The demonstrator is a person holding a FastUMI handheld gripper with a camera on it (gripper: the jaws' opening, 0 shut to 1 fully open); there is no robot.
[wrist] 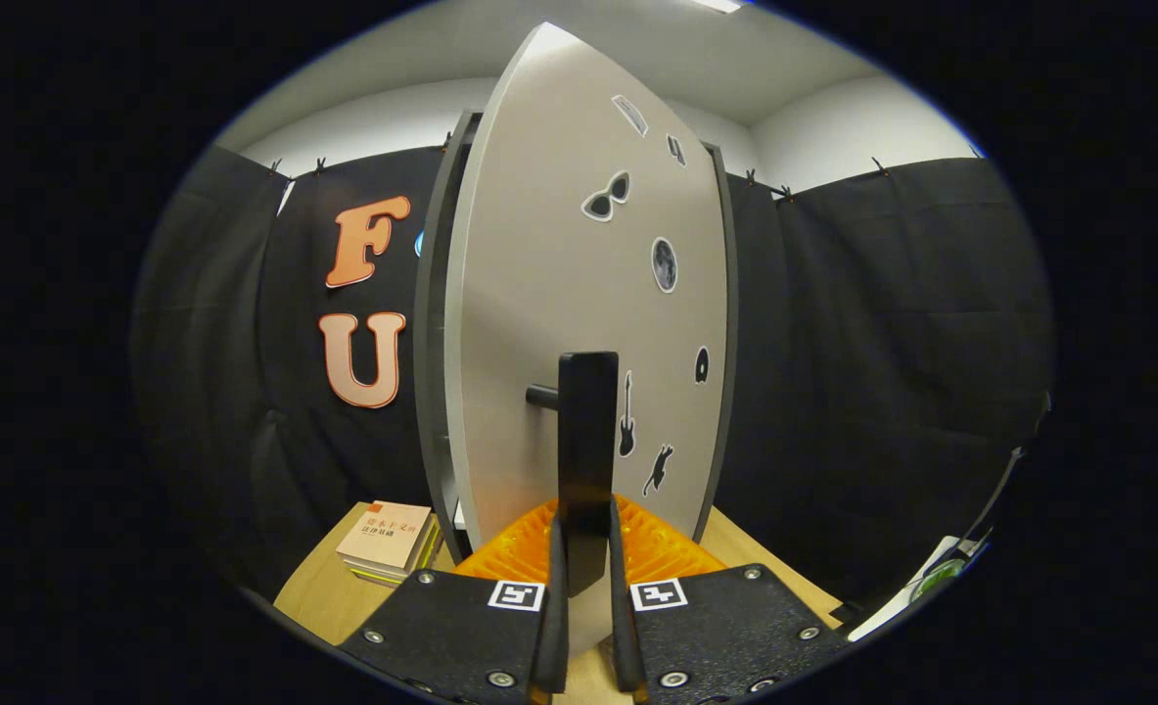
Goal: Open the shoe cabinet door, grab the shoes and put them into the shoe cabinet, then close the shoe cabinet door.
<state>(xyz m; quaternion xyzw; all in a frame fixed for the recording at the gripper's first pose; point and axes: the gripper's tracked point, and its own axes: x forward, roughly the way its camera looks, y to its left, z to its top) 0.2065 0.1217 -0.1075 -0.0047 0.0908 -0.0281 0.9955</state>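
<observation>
Black cloth hangs all round the booth, with white wall and ceiling above it, and a pale wooden table (324,587) runs across the near ground.

One shoe cabinet (434,323) stands on that table, dead ahead of the gripper (586,578). Its dark grey frame shows as a thin band to the left of the door and another to the right. One white cabinet door (539,294) fills the middle of the scene, swung a little off the frame on the left side so a narrow gap shows there. Seven small stickers are dotted down the right half of the door; among them are a pair of sunglasses, a round moon, a guitar and a cat.

One black door handle (586,431) stands upright on the door, carried on a short dark peg at its left. Its lower end drops down between the two orange fingers (515,553) of the gripper. Both fingers are drawn in close to the handle, one on each side, and appear to clamp it. Two black-and-white square markers sit on the gripper's black body, one per side.

One small stack of books (390,539) lies on the table to the near left of the cabinet, apart from it.
</observation>
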